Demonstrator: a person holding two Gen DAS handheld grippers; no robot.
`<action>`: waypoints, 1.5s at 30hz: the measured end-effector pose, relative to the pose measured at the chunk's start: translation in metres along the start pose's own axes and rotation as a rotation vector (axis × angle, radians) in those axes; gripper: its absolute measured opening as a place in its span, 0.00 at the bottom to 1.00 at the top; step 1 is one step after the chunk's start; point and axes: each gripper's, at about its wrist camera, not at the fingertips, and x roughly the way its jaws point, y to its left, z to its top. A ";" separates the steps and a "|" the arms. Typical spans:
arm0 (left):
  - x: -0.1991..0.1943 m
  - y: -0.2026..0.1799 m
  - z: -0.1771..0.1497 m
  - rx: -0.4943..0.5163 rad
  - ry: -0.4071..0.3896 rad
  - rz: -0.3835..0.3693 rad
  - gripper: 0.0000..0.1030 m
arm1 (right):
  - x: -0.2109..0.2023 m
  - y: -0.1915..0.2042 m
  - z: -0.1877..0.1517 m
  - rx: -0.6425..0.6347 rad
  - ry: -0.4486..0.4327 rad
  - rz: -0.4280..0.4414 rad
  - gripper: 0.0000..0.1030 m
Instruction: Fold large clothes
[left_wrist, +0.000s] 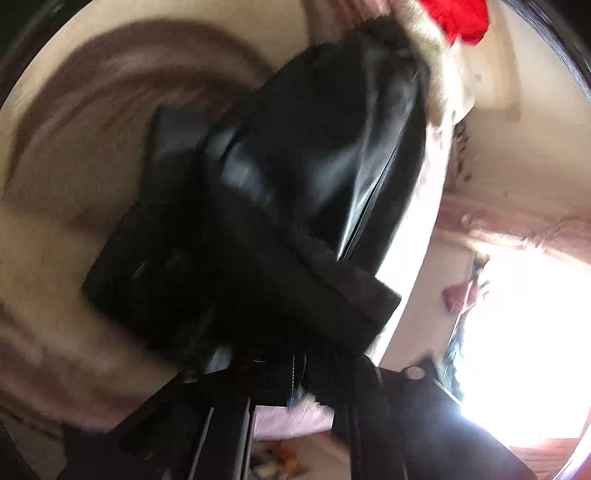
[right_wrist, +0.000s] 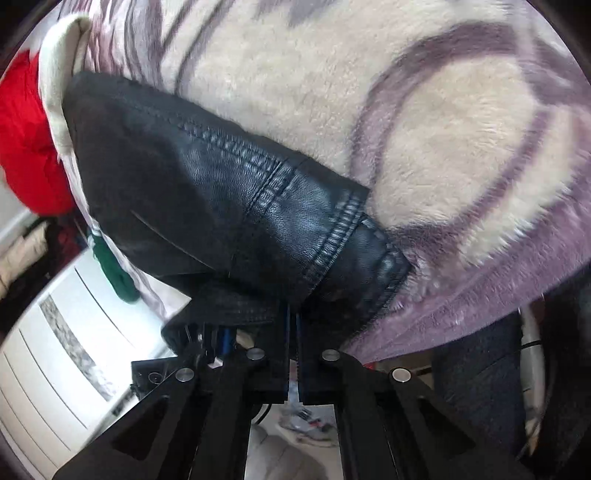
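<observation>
The black leather jacket (right_wrist: 229, 192) lies on a fluffy cream blanket (right_wrist: 303, 92) with purple ring patterns, and its stitched hem reaches down to the near edge of this blanket. The right gripper (right_wrist: 293, 321) is closed on the hem; its two fingers stand almost together with the leather pinched between them. In the left wrist view the jacket (left_wrist: 295, 177) is much blurred and fills the middle, with a ribbed dark cuff in front. The left gripper (left_wrist: 273, 354) is closed too, and the dark cloth seems caught at its tips, though the blur and shadow hide the contact. Behind the jacket there is a red garment (right_wrist: 26, 147) and beside it a cream cloth (right_wrist: 55, 74). Only the right view shows a green cloth (right_wrist: 114, 273) hanging at the blanket's edge, white drawers (right_wrist: 55, 350) on the left, and a leg in dark trousers (right_wrist: 480, 369) on the right. Only the left view shows a very bright window (left_wrist: 517, 350) and a pink curtain (left_wrist: 517, 225) above it.
</observation>
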 end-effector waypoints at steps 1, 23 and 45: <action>-0.002 0.004 -0.008 -0.011 0.040 0.011 0.14 | 0.005 0.007 0.004 -0.041 0.044 -0.090 0.01; -0.003 -0.039 0.049 0.286 -0.095 0.297 0.47 | -0.027 0.072 0.056 -0.273 -0.035 -0.173 0.51; -0.044 0.005 0.029 0.149 -0.094 0.156 0.56 | -0.051 0.304 0.107 -0.638 -0.042 -0.289 0.52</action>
